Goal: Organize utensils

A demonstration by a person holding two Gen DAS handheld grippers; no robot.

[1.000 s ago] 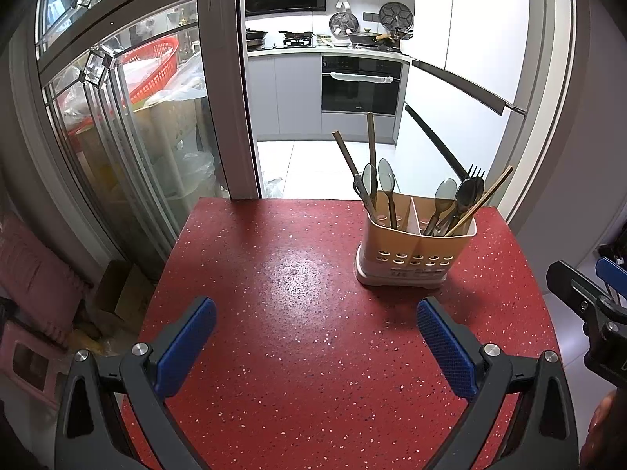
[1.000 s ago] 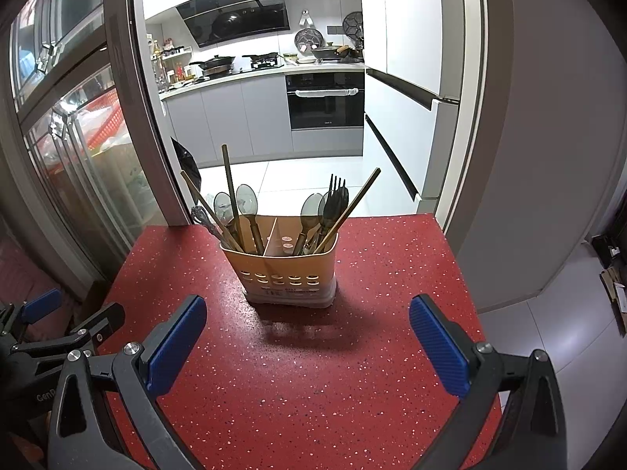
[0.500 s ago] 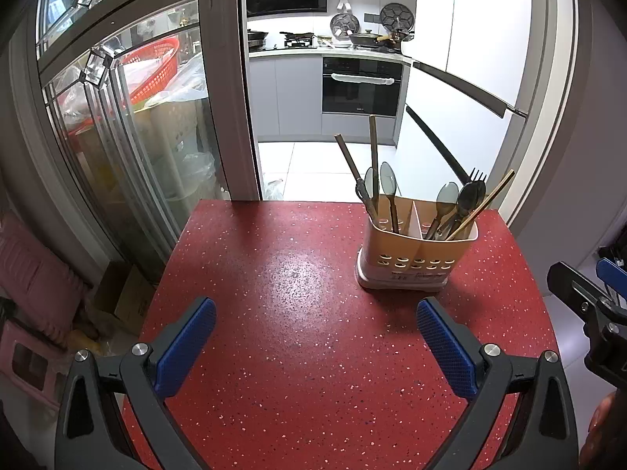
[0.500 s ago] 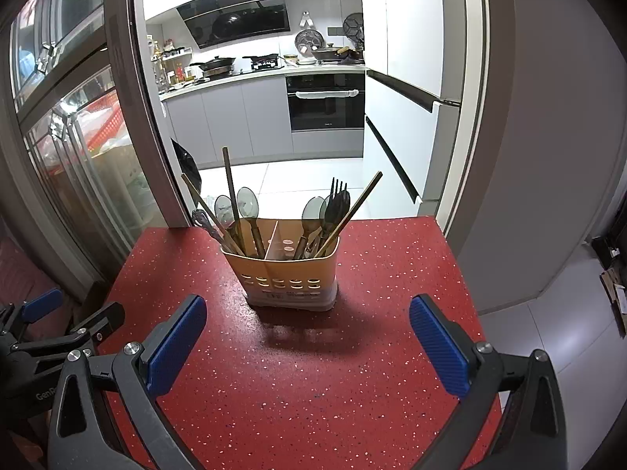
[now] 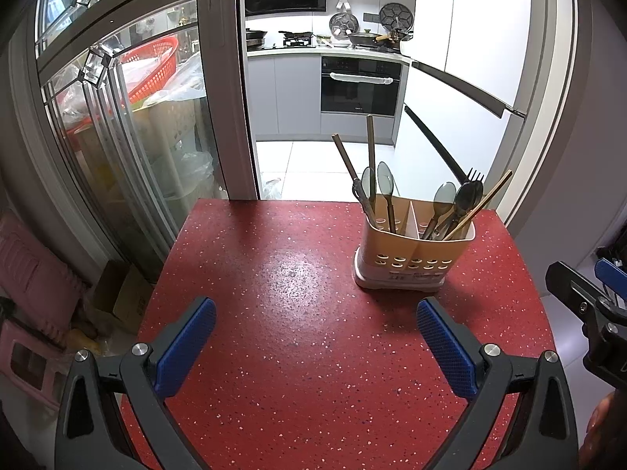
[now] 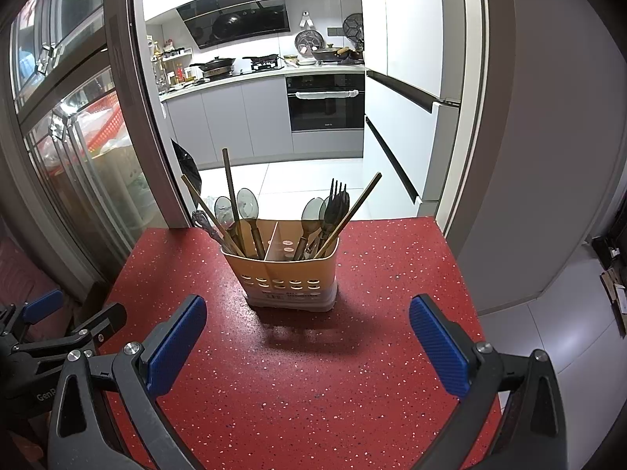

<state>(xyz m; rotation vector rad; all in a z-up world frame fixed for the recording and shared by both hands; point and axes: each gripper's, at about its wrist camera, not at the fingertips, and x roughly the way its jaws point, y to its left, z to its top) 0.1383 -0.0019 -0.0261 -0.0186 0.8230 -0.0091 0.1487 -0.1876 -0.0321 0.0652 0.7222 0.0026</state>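
Two claws are in view, and both stand wide open with nothing between the pads. Against the frames from a second ago, little has changed: the left claw and right claw hold the same low-frame positions, while the utensil caddy sits marginally lower in each view, which suggests a slight lift or backward tilt of both cameras. Nothing has been picked up or shifted. In my judgement the task stands either finished or not yet begun; these views alone cannot settle which.

The utensil caddy stands upright at centre frame in the right wrist view and at right of centre in the left wrist view, toward the far edge of the bench. It is a two-compartment holder of smooth tan plastic on a pale base, rounded at the corners, with rows of oval drain holes along the lower front wall. Its left compartment holds brown chopsticks, two glossy spoons and one ornate metal handle. Its right compartment holds one spoon, a dark fork and a further chopstick leaning right.

The bench is red with fine pale speckle and a dull sheen. The pads are blue and cross-hatched, on black frames.
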